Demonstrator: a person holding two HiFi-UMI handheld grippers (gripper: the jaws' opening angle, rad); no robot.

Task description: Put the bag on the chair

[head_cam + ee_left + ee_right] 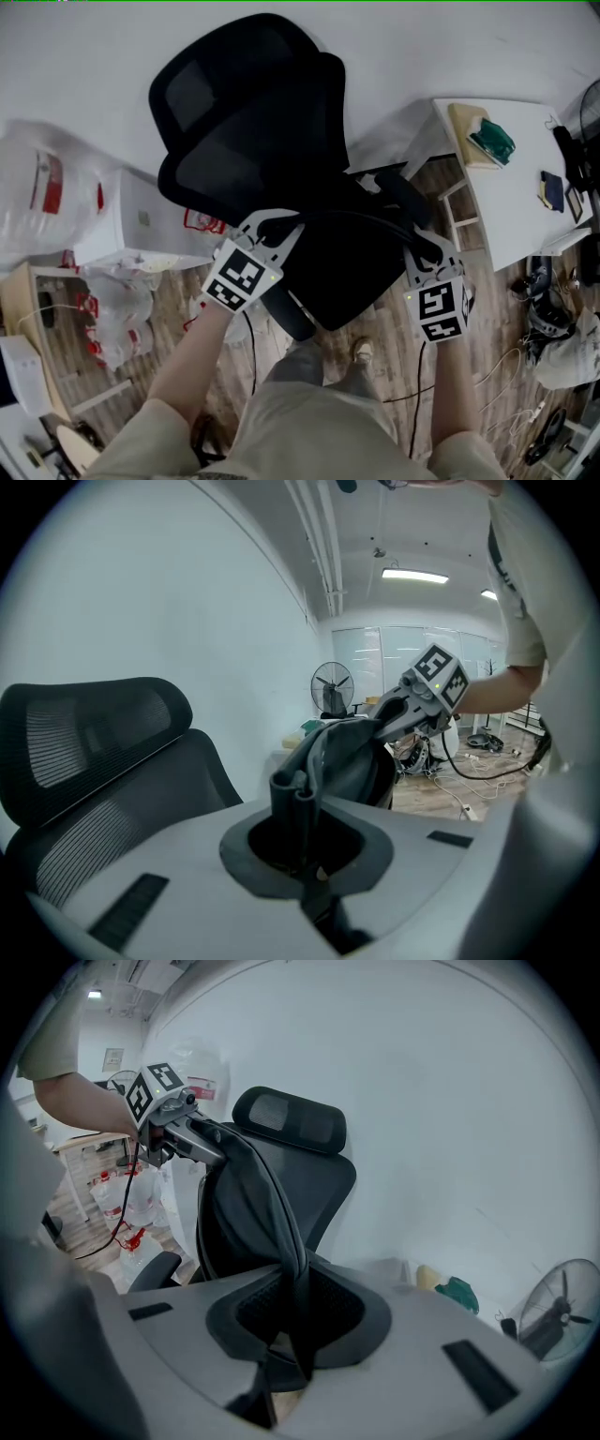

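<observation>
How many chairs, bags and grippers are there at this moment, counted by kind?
chair: 1
bag: 1
grippers: 2, the left gripper and the right gripper, each shut on the bag
total: 4

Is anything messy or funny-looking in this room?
A bit messy, yes. Plastic bags are piled left of the chair, and loose cables trail on the right. The black bag hangs between the left gripper and right gripper, not set down yet.
</observation>
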